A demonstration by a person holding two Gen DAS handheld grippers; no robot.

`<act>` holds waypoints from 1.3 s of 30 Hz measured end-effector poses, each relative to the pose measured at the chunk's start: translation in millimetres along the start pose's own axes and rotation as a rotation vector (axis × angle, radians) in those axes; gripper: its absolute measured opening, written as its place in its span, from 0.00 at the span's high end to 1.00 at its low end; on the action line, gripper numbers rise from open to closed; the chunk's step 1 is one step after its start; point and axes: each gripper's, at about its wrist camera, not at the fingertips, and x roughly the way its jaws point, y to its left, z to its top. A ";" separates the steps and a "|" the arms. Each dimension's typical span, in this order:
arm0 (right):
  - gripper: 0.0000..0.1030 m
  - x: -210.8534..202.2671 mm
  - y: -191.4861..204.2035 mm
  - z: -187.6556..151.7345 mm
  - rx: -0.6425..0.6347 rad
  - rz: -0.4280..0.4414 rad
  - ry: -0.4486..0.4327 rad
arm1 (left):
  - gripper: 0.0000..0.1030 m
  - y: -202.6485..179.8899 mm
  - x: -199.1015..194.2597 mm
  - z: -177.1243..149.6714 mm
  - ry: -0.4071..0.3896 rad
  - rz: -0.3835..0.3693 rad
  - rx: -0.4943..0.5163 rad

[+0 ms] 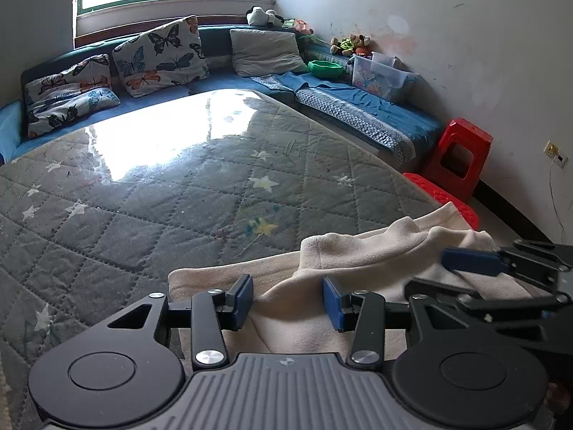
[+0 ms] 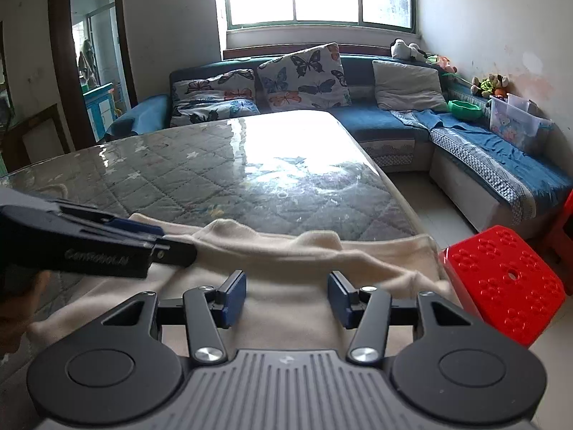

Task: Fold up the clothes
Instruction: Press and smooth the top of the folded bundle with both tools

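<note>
Lying rumpled at the near edge of the quilted table (image 2: pixel 200 175): one cream fleece garment (image 2: pixel 293 261). I hold left gripper (image 1: pixel 288 301) and right gripper (image 2: pixel 287 295) over it, jaws released.

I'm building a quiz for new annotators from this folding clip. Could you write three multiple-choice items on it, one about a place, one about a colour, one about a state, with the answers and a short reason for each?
1. Where does the cream garment lie?
A. on the sofa
B. at the near edge of the quilted table
C. on the floor

2. What colour is the plastic stool beside the table?
A. red
B. green
C. white

3. How do the jaws of the left gripper and the right gripper stand?
A. both clamped on cloth
B. one open, one shut
C. both open, with nothing between them

Answers:
1 B, the garment spreads over the table's near edge under both grippers.
2 A, its dimpled top is bright red.
3 C, each wrist view shows a wide gap between the blue pads, with cloth lying below.
</note>
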 end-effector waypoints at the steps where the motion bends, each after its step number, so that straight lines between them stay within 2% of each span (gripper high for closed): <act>1: 0.49 -4.2 0.1 -3.0 -0.001 0.002 -0.001 | 0.55 -0.1 -0.3 -0.4 0.000 -0.001 0.002; 9: 0.48 -49.0 3.4 -40.7 -0.068 -0.002 -0.014 | 0.54 -2.4 0.3 -1.1 -0.005 0.015 0.011; 14: 0.47 -71.5 8.7 -61.3 -0.090 -0.047 -0.066 | 0.53 -3.5 0.7 -2.5 -0.013 0.024 0.017; 18: 0.47 -75.5 3.0 -69.0 -0.055 -0.026 -0.083 | 0.53 -2.6 -0.6 -1.5 -0.011 0.022 0.015; 22: 0.47 -79.6 -0.8 -63.1 -0.054 -0.018 -0.075 | 0.53 3.1 -20.7 -1.8 -0.032 0.015 0.024; 24: 0.46 -85.7 -3.3 -62.8 -0.051 -0.029 -0.096 | 0.53 5.8 -36.3 -8.0 -0.047 -0.009 0.036; 27: 0.46 -86.6 -14.9 -67.4 -0.007 -0.052 -0.080 | 0.52 9.5 -57.7 -21.9 -0.061 -0.037 0.065; 33: 0.46 -92.2 -17.5 -68.1 -0.015 -0.054 -0.087 | 0.52 24.4 -88.8 -57.2 -0.051 -0.054 0.046; 39: 0.46 -87.4 -19.5 -67.7 -0.011 -0.070 -0.077 | 0.52 33.0 -91.7 -73.8 -0.035 -0.018 0.048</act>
